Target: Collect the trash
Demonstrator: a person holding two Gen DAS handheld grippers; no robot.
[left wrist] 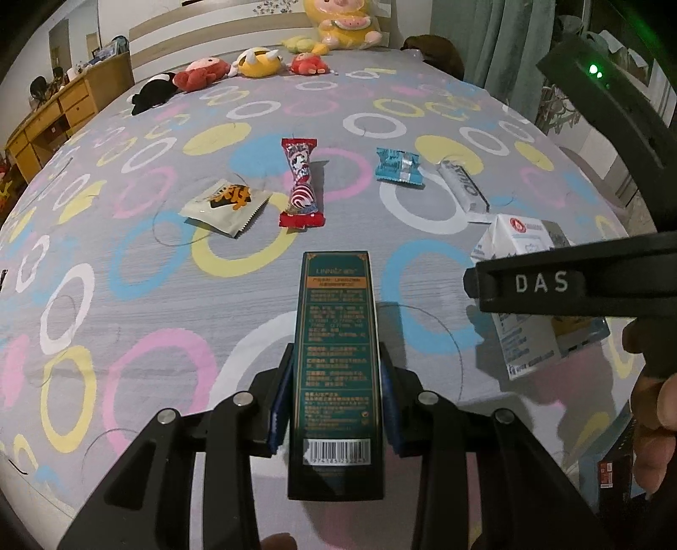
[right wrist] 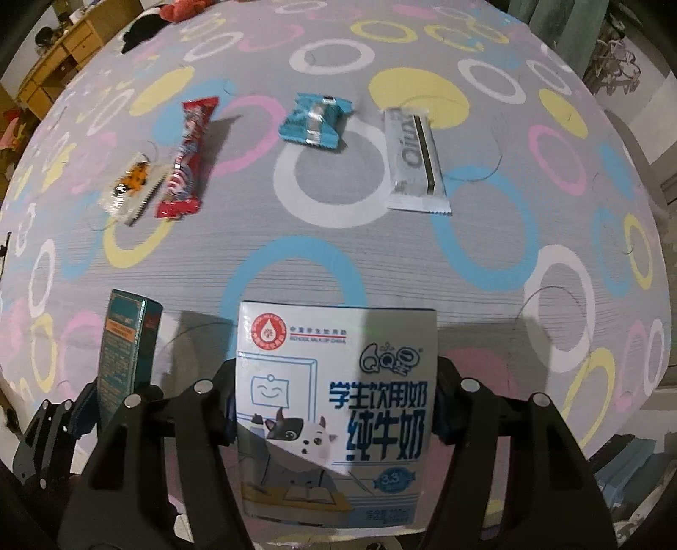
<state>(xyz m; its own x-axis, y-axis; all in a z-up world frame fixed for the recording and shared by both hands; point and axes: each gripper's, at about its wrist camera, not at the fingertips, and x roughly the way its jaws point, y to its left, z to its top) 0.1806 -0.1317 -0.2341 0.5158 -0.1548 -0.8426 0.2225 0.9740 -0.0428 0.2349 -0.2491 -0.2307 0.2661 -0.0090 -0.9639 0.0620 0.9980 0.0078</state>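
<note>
My left gripper point(left wrist: 336, 393) is shut on a dark green box point(left wrist: 336, 359) and holds it above the bed; the box also shows in the right wrist view point(right wrist: 125, 351). My right gripper point(right wrist: 334, 406) is shut on a white milk carton point(right wrist: 336, 414), which also shows at the right of the left wrist view point(left wrist: 520, 245). On the bed lie a cream snack packet point(left wrist: 226, 205), a red candy wrapper point(left wrist: 301, 182), a blue wrapper point(left wrist: 397, 166) and a silver-white wrapper point(right wrist: 414, 160).
The bed sheet point(left wrist: 127, 262) is grey with coloured rings. Several plush toys point(left wrist: 254, 63) line the headboard. A wooden desk point(left wrist: 63, 110) stands at the far left. Curtains point(left wrist: 499, 38) hang at the far right.
</note>
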